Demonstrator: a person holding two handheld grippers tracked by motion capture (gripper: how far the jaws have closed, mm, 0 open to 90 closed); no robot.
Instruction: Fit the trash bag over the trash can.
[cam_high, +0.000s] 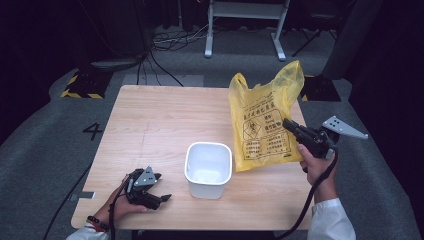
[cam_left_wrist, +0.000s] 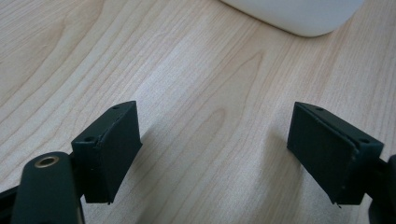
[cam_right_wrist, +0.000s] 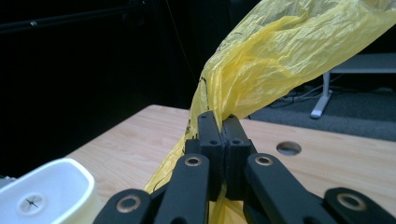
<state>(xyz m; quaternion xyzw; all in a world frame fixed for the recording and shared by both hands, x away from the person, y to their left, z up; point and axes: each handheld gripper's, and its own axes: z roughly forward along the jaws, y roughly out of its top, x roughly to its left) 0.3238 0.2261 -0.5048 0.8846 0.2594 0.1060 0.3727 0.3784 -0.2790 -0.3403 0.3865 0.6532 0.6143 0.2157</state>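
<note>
Nearest the high camera, two forearms come in from the bottom edge, each hand carrying a gripper over the pale wooden surface (cam_high: 150, 120). Largest of the things on it is the yellow plastic bag (cam_high: 262, 120), printed with dark text and a symbol, which stands raised above the right part of the surface with its lower edge near the wood and its top bunched into peaks. Its right edge is pinched by the right gripper (cam_high: 290, 126), whose jaws are pressed tight together on a fold of the yellow film; in the right gripper view the bag (cam_right_wrist: 280, 56) fans upward from between the closed jaws of that gripper (cam_right_wrist: 223, 122). Just left of the bag sits a white square bin (cam_high: 208, 169), upright and apart from it. Smallest, the left gripper (cam_high: 161, 199) rests low at the front left of the surface, its jaws spread wide with only bare wood between them (cam_left_wrist: 215, 140), and the bin's rounded corner (cam_left_wrist: 299, 16) just ahead.
</note>
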